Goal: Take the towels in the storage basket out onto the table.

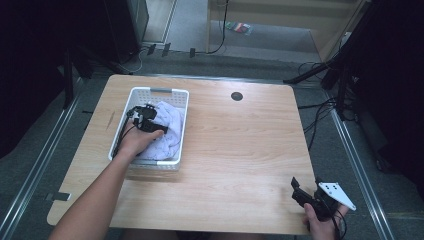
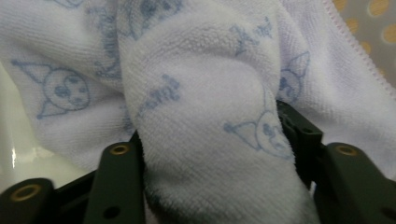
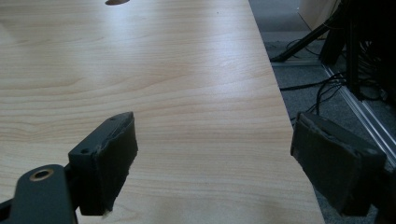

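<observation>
Two tools work at a wooden desk (image 1: pixel 240 145). Nearest, the right tool (image 1: pixel 306 196) hovers by the desk's right front corner, jaws spread wide. Farther left, the left tool (image 1: pixel 144 120) pinches a white towel (image 2: pixel 201 116) inside a white basket (image 1: pixel 181 131).

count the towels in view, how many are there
1: a white towel with blue cartoon prints lies bunched in the white basket at the table's left, a fold clamped in the left tool. More could be hidden underneath.
</observation>
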